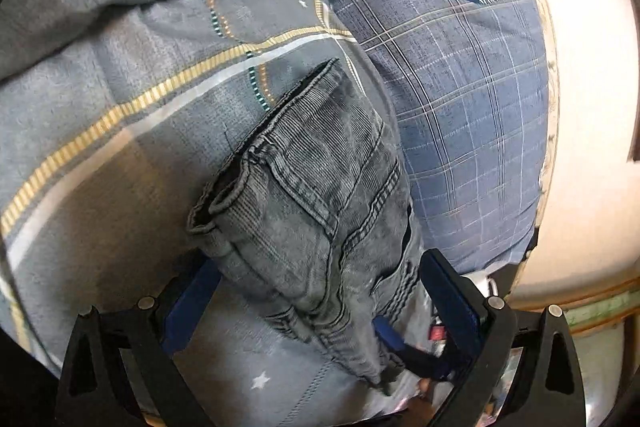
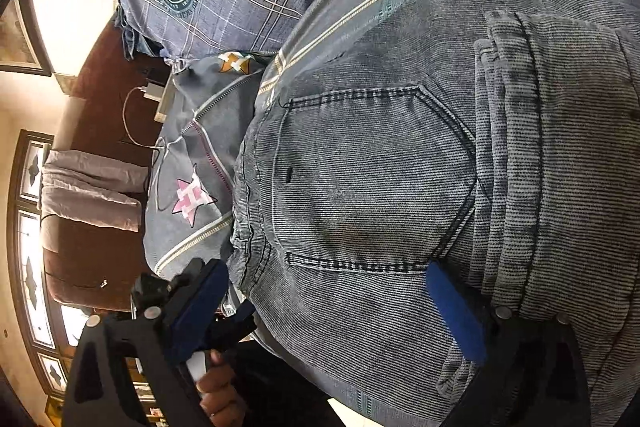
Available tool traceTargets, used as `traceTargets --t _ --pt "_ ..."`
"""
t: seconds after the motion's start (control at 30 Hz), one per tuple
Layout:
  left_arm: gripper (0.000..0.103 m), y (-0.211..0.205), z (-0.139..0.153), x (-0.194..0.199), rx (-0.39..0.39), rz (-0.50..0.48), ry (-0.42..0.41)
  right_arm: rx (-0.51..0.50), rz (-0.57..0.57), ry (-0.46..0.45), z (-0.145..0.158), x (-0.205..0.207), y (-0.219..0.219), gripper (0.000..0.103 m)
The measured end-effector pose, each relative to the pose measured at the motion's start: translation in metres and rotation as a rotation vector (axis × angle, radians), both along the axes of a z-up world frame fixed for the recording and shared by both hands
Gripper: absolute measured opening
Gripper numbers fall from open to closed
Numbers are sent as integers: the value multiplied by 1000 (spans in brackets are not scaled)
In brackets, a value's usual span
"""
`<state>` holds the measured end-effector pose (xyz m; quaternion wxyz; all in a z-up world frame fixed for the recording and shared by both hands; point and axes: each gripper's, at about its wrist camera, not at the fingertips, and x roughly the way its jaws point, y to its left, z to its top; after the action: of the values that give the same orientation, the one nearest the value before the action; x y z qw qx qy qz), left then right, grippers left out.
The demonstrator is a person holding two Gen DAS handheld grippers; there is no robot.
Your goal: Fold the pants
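Grey plaid bedding with yellow and white stripes covers the bed and carries everything else; a blue checked pillow with a round crest lies against the pale wall at its head. On that bedding sit the pants, faded grey denim already doubled into a thick, compact bundle, with the hems and waistband edges stacked at one end and a back pocket facing up in the right wrist view. Denim like this should handle as fairly heavy and stiff for cloth: it holds a crease, does not slip much, and nothing about it is fragile, but the stacked layers make a bulky wad that may spring open if released too early. The best hold is probably across the whole folded thickness near an outer edge, rather than on a single top layer, which would peel away. The left gripper has its blue fingers spread apart with the near end of the bundle lying between them; I judge it not clamped. The right gripper likewise stands wide, one finger beside the bundle's edge and the other against the denim below the pocket, straddling rather than pinching. Beyond the bed, a charger and cable rest on dark wood.
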<state>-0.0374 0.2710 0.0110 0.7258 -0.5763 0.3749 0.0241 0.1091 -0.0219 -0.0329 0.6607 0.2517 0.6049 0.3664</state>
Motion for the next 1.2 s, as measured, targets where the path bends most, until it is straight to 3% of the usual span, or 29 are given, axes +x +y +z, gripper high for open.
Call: traceTargets --t 0.07,0.13,0.17,0.2,0.23,0.3,0.43,0.57,0.73,0.8,0.97,1.03,1.07,1.2 --pt "99 2 0 1 -13 29 -3 5 -1 -4 -1 0 1 101" --pt "89 4 3 2 0 55 6 5 5 -10 1 0 2 101" --pt "70 3 3 3 17 54 18 4 7 -7 1 0 2 101" --pt "43 3 3 4 36 52 38 -3 7 1 1 0 0 100" --pt "34 4 0 6 54 50 80 -10 8 10 2 0 5 100" --pt "24 7 -7 4 38 65 105 35 16 25 13 2 8 100" --pt "21 7 -5 5 60 63 113 125 20 -24 39 22 20 100" --pt "21 5 -6 9 72 57 112 -4 28 82 -9 47 42 100" --pt "22 10 -17 3 -12 67 94 -13 66 11 23 36 50 100" --pt "23 12 -20 2 -41 72 91 -66 62 -3 15 37 51 100" --pt "23 15 -24 1 -82 74 94 -47 33 32 7 36 44 100" --pt "22 14 -23 1 -68 72 94 -21 26 17 17 36 42 100" --pt "12 12 -21 2 -35 71 102 -17 25 -16 23 35 41 100" --pt "8 -3 -4 7 199 32 137 -123 14 -28 4 38 48 99"
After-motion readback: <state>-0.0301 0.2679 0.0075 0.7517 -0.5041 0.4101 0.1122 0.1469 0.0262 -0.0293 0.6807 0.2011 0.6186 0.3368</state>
